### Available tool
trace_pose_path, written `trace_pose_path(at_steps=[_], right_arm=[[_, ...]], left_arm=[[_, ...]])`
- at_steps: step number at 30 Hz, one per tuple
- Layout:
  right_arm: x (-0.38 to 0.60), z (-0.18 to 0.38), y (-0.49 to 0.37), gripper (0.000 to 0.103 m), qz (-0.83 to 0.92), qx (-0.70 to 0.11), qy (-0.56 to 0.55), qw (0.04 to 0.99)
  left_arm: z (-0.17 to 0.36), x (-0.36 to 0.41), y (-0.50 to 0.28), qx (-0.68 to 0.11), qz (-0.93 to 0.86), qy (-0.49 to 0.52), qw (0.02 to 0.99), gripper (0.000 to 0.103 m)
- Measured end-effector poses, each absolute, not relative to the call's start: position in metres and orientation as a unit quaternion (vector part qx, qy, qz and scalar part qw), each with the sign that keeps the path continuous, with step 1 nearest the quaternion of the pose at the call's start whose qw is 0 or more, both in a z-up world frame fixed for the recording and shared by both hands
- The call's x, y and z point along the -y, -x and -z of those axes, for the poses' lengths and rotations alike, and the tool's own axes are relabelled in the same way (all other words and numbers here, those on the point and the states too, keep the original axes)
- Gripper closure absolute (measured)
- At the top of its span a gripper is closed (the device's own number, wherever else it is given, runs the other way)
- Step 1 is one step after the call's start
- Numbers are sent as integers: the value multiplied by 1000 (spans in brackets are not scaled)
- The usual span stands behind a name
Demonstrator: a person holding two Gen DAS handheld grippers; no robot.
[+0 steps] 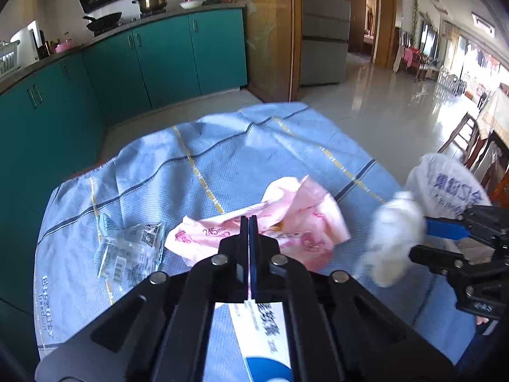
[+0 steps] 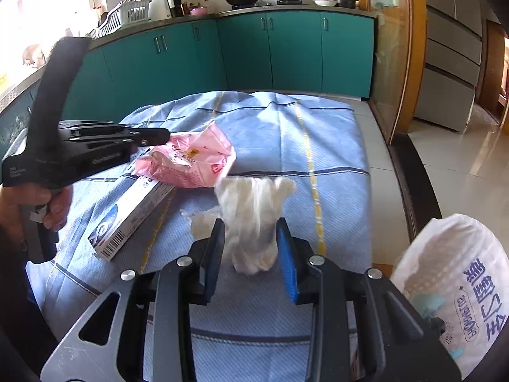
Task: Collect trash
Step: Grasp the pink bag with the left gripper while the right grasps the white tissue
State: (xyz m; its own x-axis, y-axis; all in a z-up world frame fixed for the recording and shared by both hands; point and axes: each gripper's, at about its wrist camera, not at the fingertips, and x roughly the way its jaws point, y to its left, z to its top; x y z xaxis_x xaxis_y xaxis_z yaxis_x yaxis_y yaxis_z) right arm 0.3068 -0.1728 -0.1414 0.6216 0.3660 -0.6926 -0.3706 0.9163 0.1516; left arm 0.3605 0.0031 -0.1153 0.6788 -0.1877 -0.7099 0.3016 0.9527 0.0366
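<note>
My left gripper (image 1: 248, 222) is shut and empty, above a pink plastic wrapper (image 1: 299, 219) on the blue cloth (image 1: 222, 146); it shows from the side in the right wrist view (image 2: 165, 135). A white toothpaste box (image 1: 264, 334) lies under it, also in the right wrist view (image 2: 133, 219). A clear wrapper (image 1: 130, 248) lies to the left. My right gripper (image 2: 251, 232) has its fingers around a crumpled white plastic glove (image 2: 254, 216) without pressing on it; the glove looks blurred in the left wrist view (image 1: 394, 238). A white printed bag (image 2: 458, 286) hangs at the right.
The cloth-covered table (image 2: 334, 191) stands near teal kitchen cabinets (image 2: 286, 51) with pots on the counter. A glass door with a wooden frame (image 2: 397, 63) is at the right. Wooden chairs (image 1: 467, 140) stand beyond the bag.
</note>
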Motion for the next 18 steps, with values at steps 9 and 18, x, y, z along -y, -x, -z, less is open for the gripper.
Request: trace_pose_path(at_steps=[9, 18], right_arm=[[184, 138, -299, 48, -202, -386, -24, 900], [175, 141, -309, 41, -197, -389, -33, 899]], left_arm=[[114, 16, -339, -358, 158, -123, 912, 18], [146, 28, -383, -389, 159, -143, 896, 12]])
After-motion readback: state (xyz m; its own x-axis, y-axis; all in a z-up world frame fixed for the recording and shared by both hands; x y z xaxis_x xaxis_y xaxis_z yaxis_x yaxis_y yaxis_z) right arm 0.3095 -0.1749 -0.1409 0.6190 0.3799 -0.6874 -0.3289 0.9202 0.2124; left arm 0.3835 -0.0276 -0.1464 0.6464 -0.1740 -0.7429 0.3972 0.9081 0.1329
